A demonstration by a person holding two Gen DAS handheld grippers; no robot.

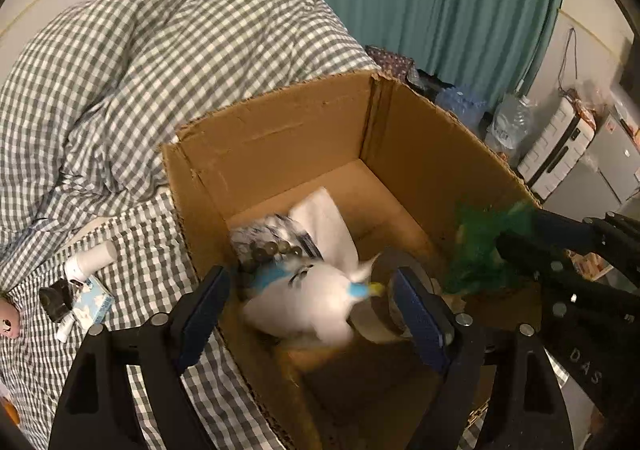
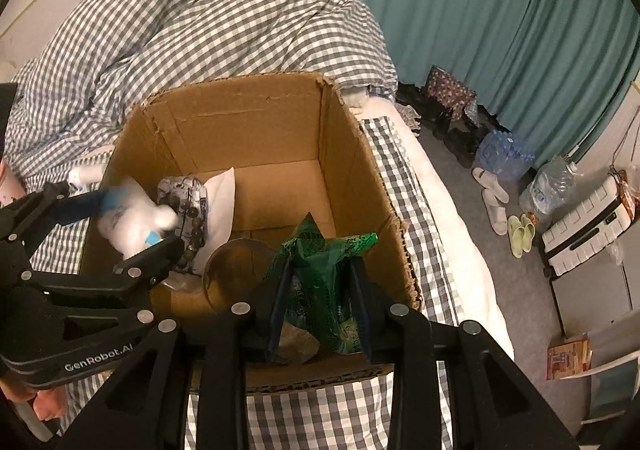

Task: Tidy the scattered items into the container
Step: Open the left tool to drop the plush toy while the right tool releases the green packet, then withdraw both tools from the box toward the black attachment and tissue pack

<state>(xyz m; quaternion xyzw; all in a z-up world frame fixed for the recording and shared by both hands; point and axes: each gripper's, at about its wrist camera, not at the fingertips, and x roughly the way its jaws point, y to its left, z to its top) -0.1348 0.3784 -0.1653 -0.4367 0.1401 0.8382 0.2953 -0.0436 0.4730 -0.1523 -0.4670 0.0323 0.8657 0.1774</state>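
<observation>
Leftmost, on the checked sheet (image 1: 152, 250), scattered bits not yet tidied — white tube (image 1: 90, 262), small blue-and-white carton (image 1: 94, 302), dark little object (image 1: 56, 300) touching it. Next, left gripper (image 1: 310, 314), jaws spread wide over the near-left corner of the cardboard box (image 1: 280, 130); blurred white plush toy (image 1: 304, 302) with blue patches between the pads, touching neither, free of them. Behind the toy inside the box, a printed pouch (image 2: 182, 190), a string of dark beads (image 1: 272, 250), a white packet (image 1: 328, 218). Beside these, on the box floor, a roll of tape (image 2: 236, 270). Further right, right gripper (image 2: 320, 306) closed on the green snack bag (image 2: 320, 262) — pads pressing both sides, bag held above the near-right part of the box. Beyond the bed edge, floor clutter: slippers (image 2: 520, 234), water bottles (image 2: 504, 154), white suitcase (image 2: 588, 226).
</observation>
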